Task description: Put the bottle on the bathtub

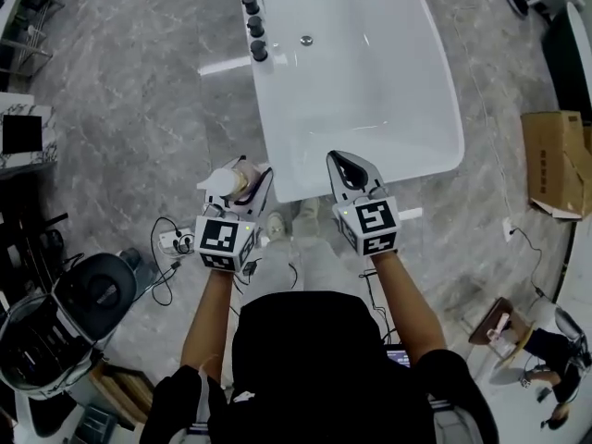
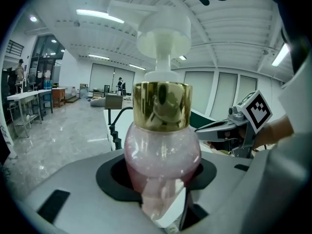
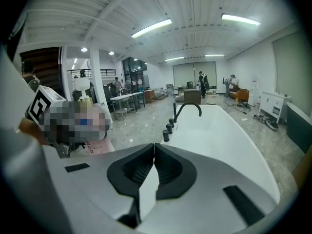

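A pink pump bottle [image 2: 162, 150] with a gold collar and white pump head stands upright between the jaws of my left gripper [image 2: 163, 179], which is shut on its lower body. In the head view the bottle [image 1: 231, 181] hangs over the floor just left of the white bathtub [image 1: 370, 91], near its front corner. My right gripper [image 1: 354, 176] is over the tub's front rim, its jaws shut together with nothing between them. In the right gripper view the right gripper [image 3: 153, 169] faces along the tub [image 3: 219, 135] toward the black faucet [image 3: 187, 110].
Black faucet knobs [image 1: 253, 21] line the tub's left rim and a drain [image 1: 306, 40] sits in its basin. A power strip with cables [image 1: 174, 241] lies on the floor at left. A cardboard box [image 1: 552, 160] stands at right, a black chair [image 1: 88, 289] at lower left.
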`<state>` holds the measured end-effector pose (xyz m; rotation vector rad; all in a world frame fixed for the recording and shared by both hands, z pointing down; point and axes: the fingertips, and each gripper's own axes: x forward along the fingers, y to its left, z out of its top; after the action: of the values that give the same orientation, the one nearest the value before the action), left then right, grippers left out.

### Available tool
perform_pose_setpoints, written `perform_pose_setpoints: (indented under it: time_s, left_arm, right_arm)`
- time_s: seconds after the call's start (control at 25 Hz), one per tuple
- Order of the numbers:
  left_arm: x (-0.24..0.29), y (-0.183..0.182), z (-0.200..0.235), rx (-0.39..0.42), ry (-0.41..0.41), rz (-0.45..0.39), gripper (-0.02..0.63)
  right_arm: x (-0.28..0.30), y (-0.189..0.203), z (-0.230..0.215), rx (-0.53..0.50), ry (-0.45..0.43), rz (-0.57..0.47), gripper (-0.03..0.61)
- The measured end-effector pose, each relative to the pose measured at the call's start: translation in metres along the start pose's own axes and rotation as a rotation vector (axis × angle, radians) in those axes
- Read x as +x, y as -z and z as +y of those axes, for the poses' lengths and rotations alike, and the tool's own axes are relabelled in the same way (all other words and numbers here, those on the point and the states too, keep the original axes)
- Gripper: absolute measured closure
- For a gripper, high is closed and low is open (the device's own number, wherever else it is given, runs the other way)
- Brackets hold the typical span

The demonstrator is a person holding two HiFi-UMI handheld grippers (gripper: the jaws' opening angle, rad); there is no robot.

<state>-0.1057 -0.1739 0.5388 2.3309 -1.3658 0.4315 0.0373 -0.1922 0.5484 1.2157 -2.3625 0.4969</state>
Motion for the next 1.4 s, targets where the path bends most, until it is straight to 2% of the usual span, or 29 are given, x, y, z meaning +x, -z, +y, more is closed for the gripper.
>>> perform_pose_setpoints:
  time_s: [0.2,0.48,0.76,1.16,1.4]
  left_arm:
    - [0.023,0.03,0.008,-0.028,0.009,0.039,0.387]
    - [0.061,0.071,0.023,-0.015,0.005,0.08,0.387]
    - [0.083,0.116,0.014,-0.018,0.013,0.091,0.387]
    - [0.127,0.135,0.033,0.053,0.003,0.085,0.387]
    - [0.142,0.128,0.043,0.053,-0.003,0.072,0.387]
  right_arm:
    - [0.012,0.029,-0.008,0.001,-0.008,0.049,0.554]
    - [0.035,0.068,-0.014,0.022,-0.018,0.105,0.554]
    - [0.041,0.116,-0.019,0.032,-0.018,0.137,0.554]
    - [0.073,0.139,-0.017,0.031,-0.051,0.171,0.554]
    - [0.081,0.143,-0.005,0.046,-0.078,0.183,0.554]
